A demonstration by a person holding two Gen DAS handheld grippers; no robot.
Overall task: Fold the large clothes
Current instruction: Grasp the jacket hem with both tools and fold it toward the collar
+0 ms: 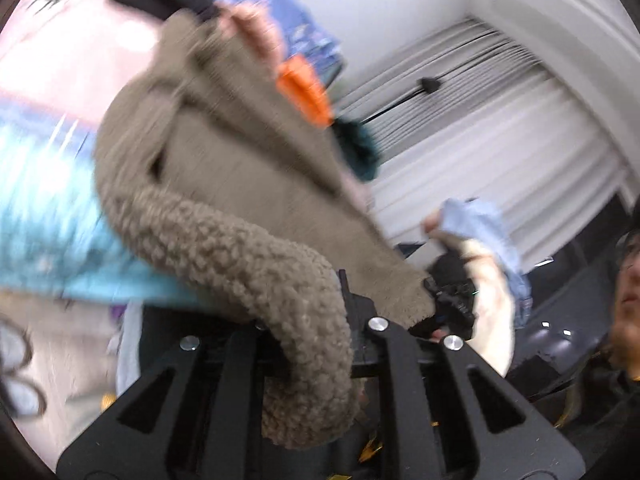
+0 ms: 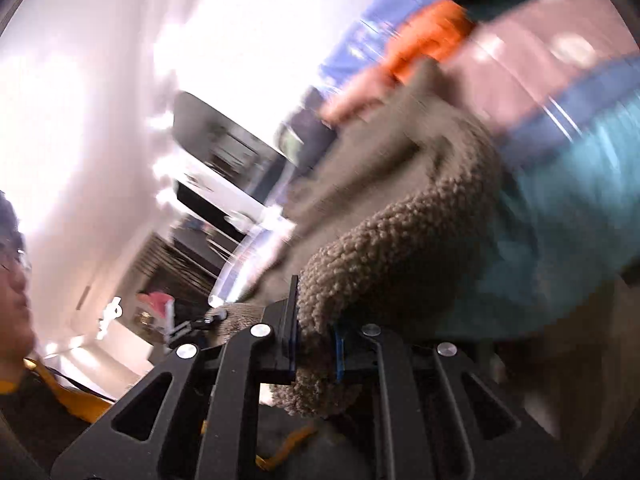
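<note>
The large brown-grey fleece jacket with a curly pile hangs in the air between the two tongs, its long axis running from one to the other. The left gripper pinches one thick rolled edge and the right gripper pinches another, so both are equally near. No container is visible; only blurred coloured clothes lie behind.

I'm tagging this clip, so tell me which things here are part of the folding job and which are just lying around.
Part of the job:
brown fleece coat
left gripper, shut on the coat
right gripper, shut on the coat

Lying about:
orange garment
teal cloth
pink cloth
white curtain
</note>
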